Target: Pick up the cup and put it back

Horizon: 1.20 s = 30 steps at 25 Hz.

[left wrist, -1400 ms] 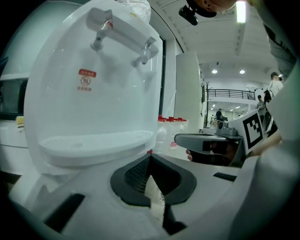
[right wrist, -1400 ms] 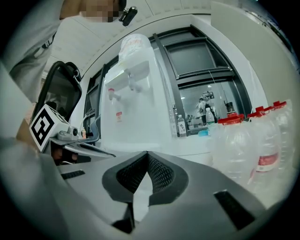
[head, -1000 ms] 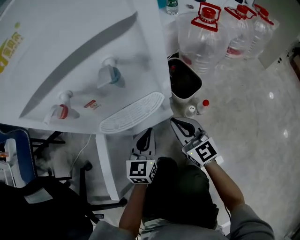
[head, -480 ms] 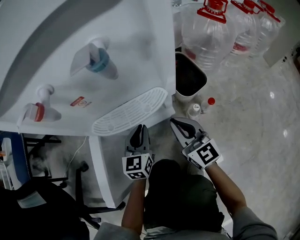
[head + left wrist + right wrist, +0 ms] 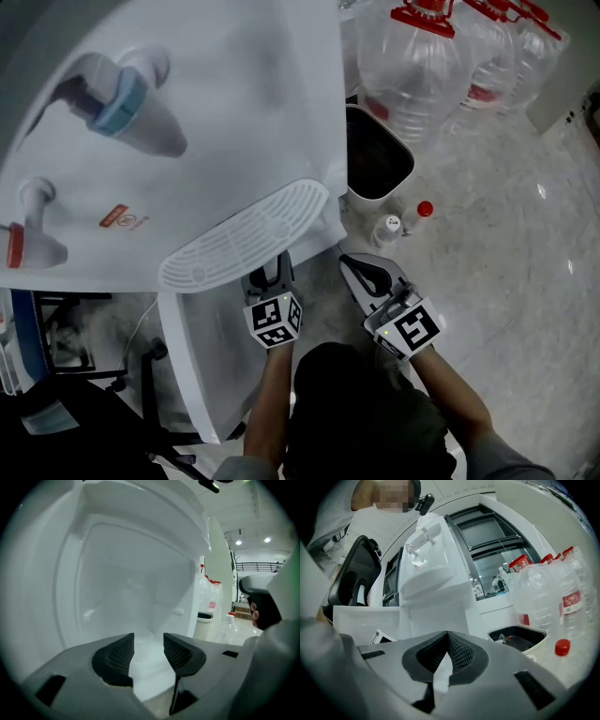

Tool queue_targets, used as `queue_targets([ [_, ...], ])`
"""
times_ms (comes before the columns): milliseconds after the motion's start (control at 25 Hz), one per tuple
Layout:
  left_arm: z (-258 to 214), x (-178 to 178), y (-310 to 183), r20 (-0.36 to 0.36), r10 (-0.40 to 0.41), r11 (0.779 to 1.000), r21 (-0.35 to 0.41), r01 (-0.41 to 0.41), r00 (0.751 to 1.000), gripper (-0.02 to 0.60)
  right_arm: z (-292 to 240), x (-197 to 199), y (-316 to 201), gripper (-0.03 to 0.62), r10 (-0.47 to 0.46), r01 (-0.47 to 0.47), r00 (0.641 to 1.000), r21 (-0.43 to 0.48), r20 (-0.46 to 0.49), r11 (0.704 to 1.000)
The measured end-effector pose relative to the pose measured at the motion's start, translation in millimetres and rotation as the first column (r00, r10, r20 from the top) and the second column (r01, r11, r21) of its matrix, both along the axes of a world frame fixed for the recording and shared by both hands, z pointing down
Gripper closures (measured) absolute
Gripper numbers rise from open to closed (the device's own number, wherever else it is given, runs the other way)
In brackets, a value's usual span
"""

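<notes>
A glossy, pale speckled floor (image 5: pixel 525 281) runs under a white plastic water dispenser (image 5: pixel 234 112) with smooth, rounded moulding. The dispenser has a blue tap (image 5: pixel 122 94), a red tap (image 5: pixel 19 248) and a slotted oval drip grille (image 5: pixel 244 234).

To its right stand large clear plastic water jugs (image 5: pixel 422 66) with red caps and handles. Whether they hold water cannot be told. A white-rimmed waste bin (image 5: pixel 405 169) sits just beside the dispenser. It has a dark inside, and the right gripper view shows a few scraps lying in it (image 5: pixel 518 639). Two small bottles stand on the floor near the bin, one with a white cap (image 5: pixel 389 228) and one with a red cap (image 5: pixel 424 210).

Below the grille, the dispenser's lower compartment (image 5: pixel 136 573) is a hollow of plain white walls with rounded corners. It looks hazy in the left gripper view. The cup cannot be made out there or in any other view.

The left tool (image 5: pixel 274 274) points into this compartment from under the grille. Its jaws have just been opening and stand partly apart. The ribbed black pads (image 5: pixel 119 656) have only the white compartment floor showing between them and grip nothing. The right tool (image 5: pixel 361 267) is held level beside it, over the floor and clear of the dispenser. Its jaws are together at the tips and empty, with the grey shells meeting around textured black pads (image 5: pixel 461 656).
</notes>
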<state>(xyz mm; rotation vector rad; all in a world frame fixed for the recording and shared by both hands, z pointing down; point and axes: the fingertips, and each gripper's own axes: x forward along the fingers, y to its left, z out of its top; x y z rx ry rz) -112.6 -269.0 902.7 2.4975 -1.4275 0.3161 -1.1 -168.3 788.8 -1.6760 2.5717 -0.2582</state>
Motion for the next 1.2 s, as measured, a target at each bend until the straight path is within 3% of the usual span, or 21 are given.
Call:
queue_targets([
  [240,37,7,-31,0.024,-0.059,0.998,-0.027,0.059,0.998,0.294,8,8,1,0.585,0.01,-0.01,1.0,0.002,0.014,1.0],
  [400,58,10,-48,0.023,-0.088,0.993,-0.073,0.089,0.996,0.253,11,14,4,0.585,0.014,-0.015,1.0,0.001,0.015,1.0],
  [1040,80,17,-74,0.077,-0.11,0.988,-0.097,0.117,0.991,0.253,22,33,12,0.585,0.048,-0.047,0.999,-0.036,0.012,0.998],
  [1200,79,14,-77,0.08,-0.122,0.988,-0.085,0.129,0.989,0.296,22,34,13,0.585,0.048,-0.048,0.999,-0.027,0.011,0.998],
])
